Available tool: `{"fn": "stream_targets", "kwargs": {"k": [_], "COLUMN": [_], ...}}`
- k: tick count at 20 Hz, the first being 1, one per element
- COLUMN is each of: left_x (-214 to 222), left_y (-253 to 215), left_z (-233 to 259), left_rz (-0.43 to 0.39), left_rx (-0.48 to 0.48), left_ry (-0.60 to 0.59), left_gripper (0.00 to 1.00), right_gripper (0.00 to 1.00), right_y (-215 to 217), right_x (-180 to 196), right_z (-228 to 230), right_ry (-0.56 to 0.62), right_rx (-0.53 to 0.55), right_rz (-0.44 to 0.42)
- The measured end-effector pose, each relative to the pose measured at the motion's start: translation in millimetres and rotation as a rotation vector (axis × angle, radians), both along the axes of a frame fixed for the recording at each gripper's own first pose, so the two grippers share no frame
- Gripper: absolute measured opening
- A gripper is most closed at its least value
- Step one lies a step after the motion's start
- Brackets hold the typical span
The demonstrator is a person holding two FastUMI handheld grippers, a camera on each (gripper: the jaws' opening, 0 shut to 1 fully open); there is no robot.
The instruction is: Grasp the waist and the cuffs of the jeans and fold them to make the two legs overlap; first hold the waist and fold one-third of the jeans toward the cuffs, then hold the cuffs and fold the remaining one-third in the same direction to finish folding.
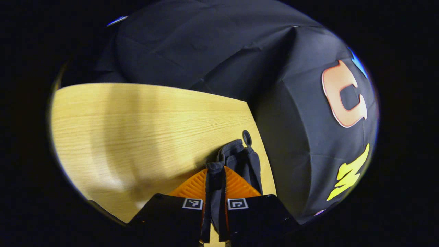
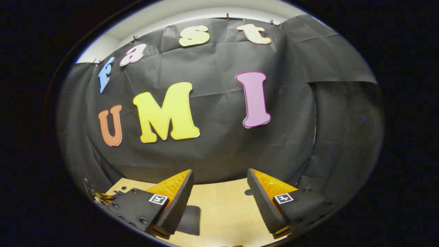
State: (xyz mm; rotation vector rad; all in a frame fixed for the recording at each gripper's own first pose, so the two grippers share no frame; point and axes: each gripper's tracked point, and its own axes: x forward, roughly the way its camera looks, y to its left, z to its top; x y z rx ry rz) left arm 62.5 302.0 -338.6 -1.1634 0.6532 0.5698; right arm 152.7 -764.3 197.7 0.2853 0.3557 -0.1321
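In the left gripper view, the dark jeans (image 1: 236, 156) show as a bunched fold of cloth rising from between the fingers of my left gripper (image 1: 216, 178), which is shut on it above the wooden table (image 1: 137, 130). The rest of the garment hangs out of sight below. In the right gripper view, my right gripper (image 2: 219, 173) stands open, fingers wide apart with nothing between them, above the table (image 2: 223, 206). A dark patch of cloth (image 2: 190, 215) lies on the table just behind its left finger; I cannot tell whether it is part of the jeans.
A round black cable hole (image 1: 247, 138) sits near the table's right edge, just beyond the held cloth; a similar cable hole (image 2: 249, 192) shows in the right gripper view. The black booth wall (image 1: 212, 51) closes in behind and beside the table.
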Motion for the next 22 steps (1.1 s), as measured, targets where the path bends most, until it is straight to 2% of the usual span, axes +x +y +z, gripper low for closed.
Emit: {"fn": "stream_targets", "kwargs": {"k": [3,4,6,7,8,9,10,14,18,19,21,22], "left_x": [7,11,24,31,38,42,48,75,93,95,101,102], "left_y": [-1,-2,-10,-14,-21,-26,-33,-84,-148,-165,-199,-217], "left_z": [28,41,65,76,89,102,116,179,228,236,249,255], "left_rz": [-0.056,-0.080,-0.144,-0.177,-0.208,-0.236,-0.267,-0.386,-0.481,-0.515,-0.576,-0.602], "left_rx": [0.092,0.131,0.208,0.245,0.276,0.309,0.344,0.449,0.481,0.494,0.517,0.523], "left_ry": [-0.017,-0.029,-0.056,-0.066,-0.078,-0.098,-0.121,-0.230,-0.325,-0.339,-0.379,-0.400], "left_gripper": [0.12,0.12,0.12,0.12,0.12,0.12,0.12,0.11,0.11,0.11,0.11,0.11], "right_gripper": [0.99,0.96,0.96,0.99,0.96,0.99,0.93,0.93,0.93,0.96,0.96,0.93], "right_y": [-3,-5,-9,-12,-14,-18,-21,-34,-47,-52,-63,-69], "right_x": [-4,-4,-5,-8,-10,-13,-15,-25,-38,-40,-50,-54], "right_z": [2,4,5,5,6,6,6,7,3,3,7,9], "right_ry": [-0.004,-0.008,-0.013,-0.013,-0.014,-0.016,-0.018,-0.021,-0.018,-0.019,-0.022,-0.022], "right_rx": [0.004,0.007,0.010,0.013,0.019,0.022,0.023,0.036,0.043,0.042,0.041,0.043], "right_rz": [0.003,0.003,-0.001,-0.004,-0.006,-0.010,-0.014,-0.031,-0.049,-0.057,-0.077,-0.087]}}
